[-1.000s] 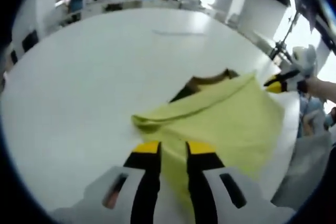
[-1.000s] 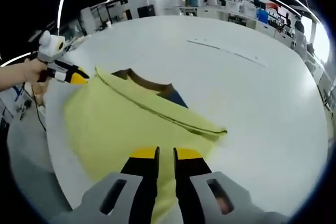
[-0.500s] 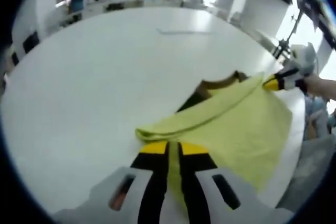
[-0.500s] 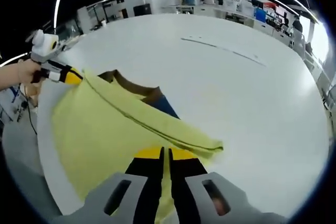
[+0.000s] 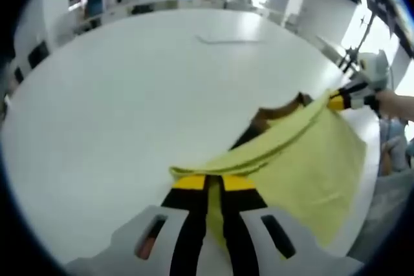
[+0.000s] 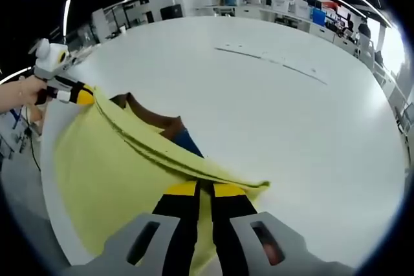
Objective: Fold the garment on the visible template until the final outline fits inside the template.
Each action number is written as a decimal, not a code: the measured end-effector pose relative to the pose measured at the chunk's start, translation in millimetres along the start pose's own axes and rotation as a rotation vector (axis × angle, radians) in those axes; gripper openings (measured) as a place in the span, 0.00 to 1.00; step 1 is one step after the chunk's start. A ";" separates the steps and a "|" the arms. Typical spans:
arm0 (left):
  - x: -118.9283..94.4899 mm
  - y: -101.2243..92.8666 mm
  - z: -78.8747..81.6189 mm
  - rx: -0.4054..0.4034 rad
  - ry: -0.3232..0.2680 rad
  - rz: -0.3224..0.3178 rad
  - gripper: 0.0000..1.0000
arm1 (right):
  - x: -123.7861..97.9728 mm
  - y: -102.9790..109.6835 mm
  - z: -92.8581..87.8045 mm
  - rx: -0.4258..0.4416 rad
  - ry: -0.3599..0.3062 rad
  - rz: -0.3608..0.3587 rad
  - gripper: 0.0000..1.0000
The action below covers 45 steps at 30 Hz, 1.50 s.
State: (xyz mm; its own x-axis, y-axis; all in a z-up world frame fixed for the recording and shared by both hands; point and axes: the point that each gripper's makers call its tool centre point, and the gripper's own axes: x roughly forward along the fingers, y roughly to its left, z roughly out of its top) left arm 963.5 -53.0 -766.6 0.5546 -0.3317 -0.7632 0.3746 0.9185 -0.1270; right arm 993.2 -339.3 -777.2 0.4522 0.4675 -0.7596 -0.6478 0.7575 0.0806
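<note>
Left gripper (image 5: 214,182) jaws pressed close, yellow garment (image 5: 304,159) edge pinched between tips. Cloth runs from those tips out to right gripper (image 5: 343,101), seen far off on right side, also biting cloth edge. Garment hangs slack between both, rest lying on white table (image 5: 129,95).

Right gripper view: right gripper (image 6: 198,189) jaws nearly closed on garment (image 6: 110,172) fold. Left gripper (image 6: 76,97) at far end, a hand (image 6: 16,94) holding it. Brown and blue patch (image 6: 174,132) shows just past fold, ahead of jaws.
</note>
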 end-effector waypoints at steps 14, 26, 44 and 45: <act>13.9 14.0 9.6 -0.007 0.017 0.014 0.04 | 7.3 -15.3 10.4 -0.013 0.011 -0.020 0.06; 16.7 15.0 11.5 -0.006 0.029 0.013 0.04 | 10.1 -21.1 13.6 -0.020 0.017 -0.030 0.07; -5.5 -10.4 38.1 -0.059 -0.059 -0.060 0.42 | -2.5 -10.4 27.5 0.005 -0.026 -0.024 0.24; -8.6 -11.8 38.8 -0.076 -0.059 -0.061 0.45 | -4.5 -6.6 27.7 0.005 -0.029 -0.017 0.26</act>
State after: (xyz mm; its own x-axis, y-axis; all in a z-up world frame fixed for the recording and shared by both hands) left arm 983.1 -69.4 -733.9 0.5761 -0.3979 -0.7140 0.3533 0.9089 -0.2215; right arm 1012.4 -333.8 -756.4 0.4806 0.4680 -0.7416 -0.6371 0.7675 0.0715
